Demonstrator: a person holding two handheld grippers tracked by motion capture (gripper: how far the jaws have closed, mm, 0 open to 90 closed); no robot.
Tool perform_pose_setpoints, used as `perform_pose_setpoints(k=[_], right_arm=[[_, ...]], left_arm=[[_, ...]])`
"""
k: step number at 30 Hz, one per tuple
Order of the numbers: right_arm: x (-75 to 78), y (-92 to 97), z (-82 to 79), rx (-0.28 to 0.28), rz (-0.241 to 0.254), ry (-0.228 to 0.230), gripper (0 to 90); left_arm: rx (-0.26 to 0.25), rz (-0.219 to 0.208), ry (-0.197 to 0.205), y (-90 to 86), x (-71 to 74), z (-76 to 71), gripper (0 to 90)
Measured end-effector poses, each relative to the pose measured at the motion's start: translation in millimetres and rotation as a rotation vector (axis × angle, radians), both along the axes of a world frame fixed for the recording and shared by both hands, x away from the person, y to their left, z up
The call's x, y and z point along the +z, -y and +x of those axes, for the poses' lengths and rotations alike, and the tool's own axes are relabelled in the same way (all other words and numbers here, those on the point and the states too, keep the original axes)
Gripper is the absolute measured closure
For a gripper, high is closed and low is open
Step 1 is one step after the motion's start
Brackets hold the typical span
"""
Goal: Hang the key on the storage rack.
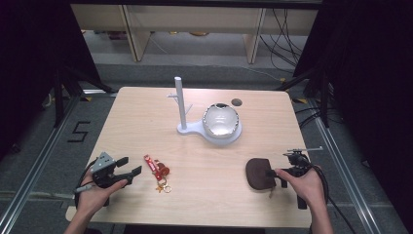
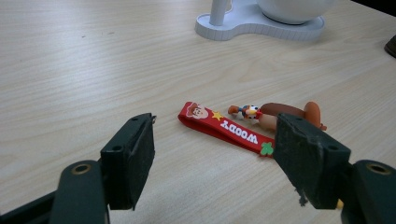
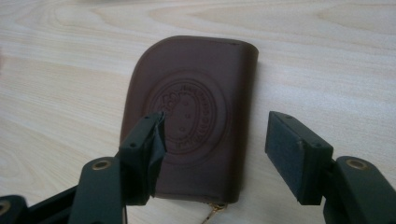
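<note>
My left gripper (image 2: 212,158) is wide open, aimed at the red key strap (image 2: 224,128) lying mid-frame, ready to pinch it. My right gripper (image 3: 212,154) is open too, over the brown pouch (image 3: 191,112) lying flat on the surface (image 1: 146,117).

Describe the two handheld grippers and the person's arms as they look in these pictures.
The left gripper is black, with a grey three-cornered plate on top and a black cable trailing from it. Its jaws are dark blocks with flat, worn pads and brass-ringed screw holes. The right gripper is black too, with a cable behind. Both forearms are bare, no sleeves visible.
</note>
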State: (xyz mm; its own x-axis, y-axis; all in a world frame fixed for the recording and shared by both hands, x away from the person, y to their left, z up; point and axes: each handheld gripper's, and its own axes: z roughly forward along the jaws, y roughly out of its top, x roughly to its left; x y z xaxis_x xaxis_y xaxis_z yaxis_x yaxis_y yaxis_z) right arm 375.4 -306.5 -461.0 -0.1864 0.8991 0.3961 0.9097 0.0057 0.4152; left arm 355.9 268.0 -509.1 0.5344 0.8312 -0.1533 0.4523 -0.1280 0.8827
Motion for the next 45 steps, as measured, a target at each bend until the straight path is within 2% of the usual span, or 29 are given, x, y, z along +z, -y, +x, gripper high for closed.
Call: perform_pose_setpoints(k=[5,8,9,10,11,14,16,17,18,23,24,25,26,27,28,29,30,31,32,33,34,36,37,38,40,41,43,44,45], right_arm=[[-0.7,-3.1,6.3,0.05,-0.019,-0.048,36.5],[-1.5,-5.9,11.9,0.068,-0.039,-0.077,36.2],[-1.4,-7.5,13.6,0.055,-0.028,-0.091,36.3],[-2.0,-6.8,16.3,0.061,-0.041,-0.085,36.1],[-1.7,-6.8,19.4,0.069,-0.04,-0.108,36.1],[-4.9,-6.6,26.6,0.094,-0.048,-0.112,36.3],[-6.4,-6.6,31.4,0.11,-0.056,-0.134,36.4],[-5.6,-11.7,31.2,0.054,-0.034,-0.169,36.4],[-3.8,-10.3,33.8,0.077,-0.046,-0.203,36.4],[-11.0,-9.2,42.9,0.099,-0.035,-0.216,35.8],[-9.6,-16.0,42.0,0.016,0.022,-0.289,35.1],[-13.3,-9.7,45.5,0.094,0.003,-0.248,35.0],[-12.7,-12.1,45.0,0.054,0.024,-0.275,35.0],[-13.8,-7.9,47.5,0.105,0.008,-0.27,34.8],[-19.5,-3.9,49.7,0.146,0.007,-0.206,36.3],[-19.5,-3.9,49.7,0.146,0.007,-0.206,36.3],[-18.1,-4.7,48.9,0.13,0.038,-0.245,37.6],[-18.1,-4.7,48.9,0.13,0.038,-0.245,37.6],[-14.9,-6.4,48.7,0.108,0.053,-0.303,39.7],[-14.9,-6.4,48.7,0.108,0.053,-0.303,39.7],[-16.9,-6.3,50.9,0.133,0.022,-0.256,41.9],[-14.9,-6.1,51.5,0.151,0.008,-0.266,42.9],[-17.2,-6.1,53.0,0.166,-0.007,-0.231,44.6],[-15.2,-5.5,54.1,0.156,-0.013,-0.231,49.7],[-13.7,-4.6,54.5,0.159,-0.005,-0.227,51.9],[-9.0,-6.7,54.0,0.128,-0.025,-0.26,53.7],[-7.3,-7.7,53.4,0.146,-0.033,-0.25,54.5],[-2.9,-15.8,50.4,0.086,-0.029,-0.269,55.4],[-2.7,-12.8,51.3,0.142,-0.094,-0.211,56.8]], left_arm=[[-0.016,0.014,-0.001,5.1,0.5,0.4,29.0],[-0.028,0.014,-0.003,8.5,0.6,1.2,29.1],[-0.029,0.017,-0.004,9.2,0.6,1.7,29.1],[-0.037,0.007,-0.006,10.4,0.0,2.6,29.2],[-0.032,0.008,-0.004,11.3,-0.3,2.6,29.2],[-0.045,0.008,-0.007,13.0,-0.8,3.2,29.4],[-0.047,0.008,-0.008,13.3,-0.9,3.3,29.4],[-0.048,0.008,-0.009,13.2,-0.9,3.4,29.4],[-0.047,0.01,-0.009,13.1,-1.2,3.5,29.4],[-0.04,0.011,-0.013,12.9,-1.5,3.0,29.6],[-0.039,0.01,-0.013,12.8,-1.5,3.0,29.6],[-0.037,0.009,-0.013,12.6,-1.4,2.9,29.6],[-0.037,0.009,-0.013,12.4,-1.6,2.9,29.6],[-0.037,0.01,-0.014,12.1,-1.7,3.0,29.7],[-0.038,0.003,-0.013,12.0,-2.4,3.5,29.7],[-0.038,0.003,-0.013,12.0,-2.4,3.5,29.8],[-0.039,0.004,-0.015,12.1,-2.9,3.8,29.8],[-0.039,0.004,-0.015,12.1,-2.9,3.8,29.9],[-0.038,0.01,-0.018,12.5,-3.1,3.5,29.9],[-0.038,0.01,-0.018,12.5,-3.1,3.5,30.0],[-0.046,0.0,-0.017,13.4,-4.2,3.5,30.1],[-0.048,0.003,-0.017,13.7,-4.6,3.3,30.1],[-0.049,0.003,-0.017,14.1,-5.0,3.3,30.2],[-0.049,0.005,-0.02,14.5,-5.2,3.2,30.4],[-0.054,0.007,-0.023,14.7,-5.5,3.5,30.4],[-0.054,0.008,-0.023,14.6,-5.7,3.7,30.5],[-0.052,0.01,-0.023,14.3,-6.0,3.9,30.6],[-0.049,0.009,-0.024,14.1,-6.2,3.9,30.7],[-0.047,0.009,-0.023,13.9,-6.2,3.9,30.8]])
